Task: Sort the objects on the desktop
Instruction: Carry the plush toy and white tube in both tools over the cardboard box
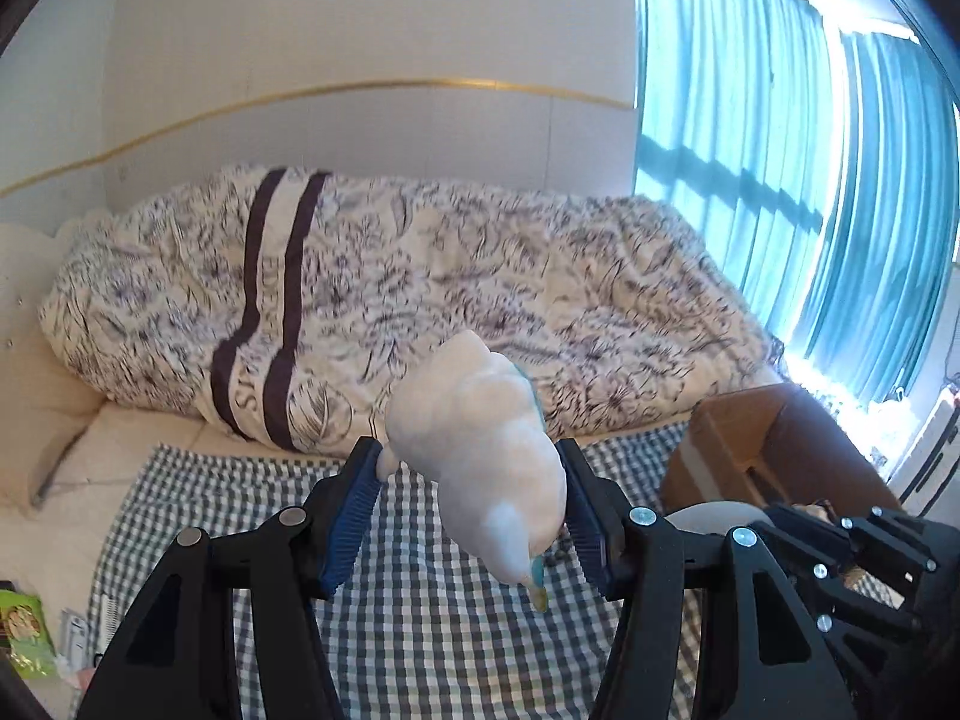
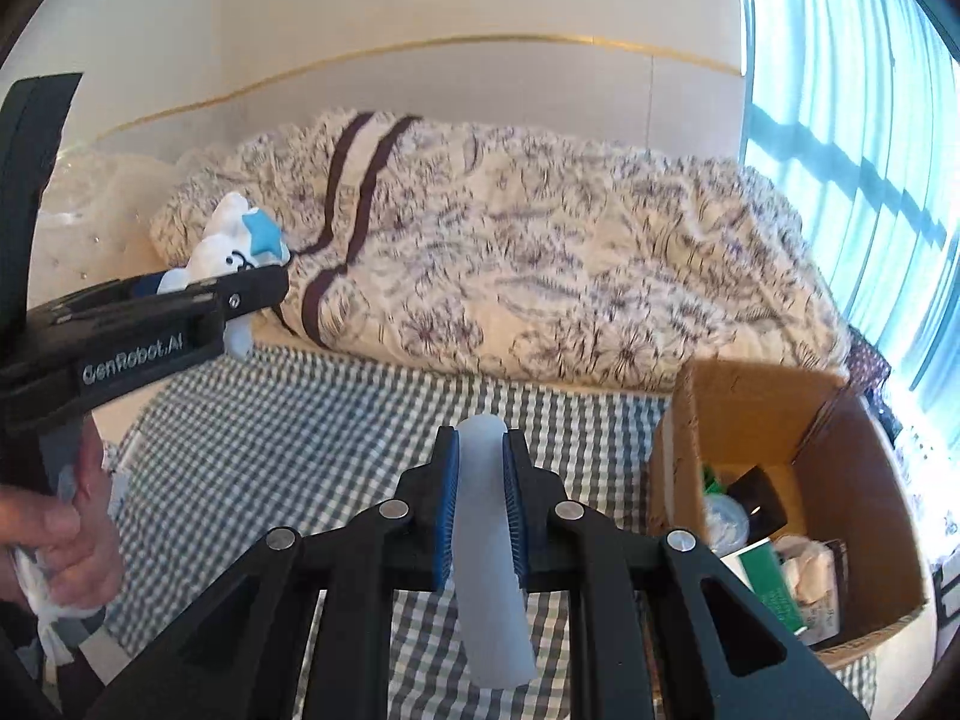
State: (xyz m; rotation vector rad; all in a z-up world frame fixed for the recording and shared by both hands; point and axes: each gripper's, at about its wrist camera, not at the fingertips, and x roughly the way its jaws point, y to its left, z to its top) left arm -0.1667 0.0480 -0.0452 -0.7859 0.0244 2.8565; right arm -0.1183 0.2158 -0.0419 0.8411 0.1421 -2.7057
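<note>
Right wrist view: right tongs (image 2: 481,480) clamp a white tube (image 2: 489,552) — left tongs (image 1: 474,480) clamp a white figurine (image 1: 480,450) — beside the cardboard box (image 2: 678,420).

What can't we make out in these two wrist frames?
- Box contents: right wrist view, blurred and partly behind its wall.
- Toy face: left wrist view shows only its back.
- Tube near end: right wrist view, blurred.
- Green packet: left wrist view, cut by the edge.

Black grippers (image 1: 474,516), blue-ribbed jaws, silver screws, "GenRobot.AI" mark.
</note>
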